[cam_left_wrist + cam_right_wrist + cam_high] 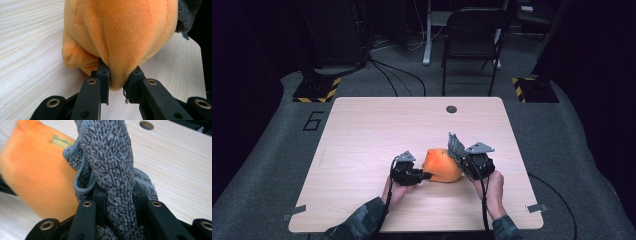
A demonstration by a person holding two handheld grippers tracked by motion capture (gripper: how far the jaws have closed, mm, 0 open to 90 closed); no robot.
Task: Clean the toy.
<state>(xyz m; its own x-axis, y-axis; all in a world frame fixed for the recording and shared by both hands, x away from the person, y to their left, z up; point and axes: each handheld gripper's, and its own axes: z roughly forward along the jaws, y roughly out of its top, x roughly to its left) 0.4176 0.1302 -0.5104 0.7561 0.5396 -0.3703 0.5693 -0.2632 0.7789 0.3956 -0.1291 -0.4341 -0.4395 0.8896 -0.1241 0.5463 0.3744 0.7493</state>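
Jaws of left gripper (117, 82) pinched onto a fold of the orange plush toy (117, 37) at its lower end; same gripper (424, 176) seen from the high view touching the toy's left side. Jaws of right gripper (117, 195) clamped on a bunched grey towel (110, 165), pile fabric filling the gap between them and rising above; same gripper (460, 159) seen from the high view just right of the toy, towel (455, 145) standing up from it.

Orange plush toy (442, 165) resting on the bench (377, 130), between the two grippers, nearer the person's edge than the far edge. Grey towel touching the toy's right side, hemmed edge curled against the orange fabric (37, 172). Left hand (396, 191) and right hand (494, 186) just behind the toy, toward the near edge, camouflage sleeves (362, 222) crossing that edge.

Open bench surface wide beyond the toy, toward the far edge, and to its left. Narrower strip right of the toy before the right edge. Round cable hole (451, 109) well beyond the toy, near the far edge; same hole (146, 125) beyond the towel in the right gripper view. Black chair (472, 40) on the floor well past the far edge. Hazard-striped stand bases (317, 90) on the floor off the far corners.
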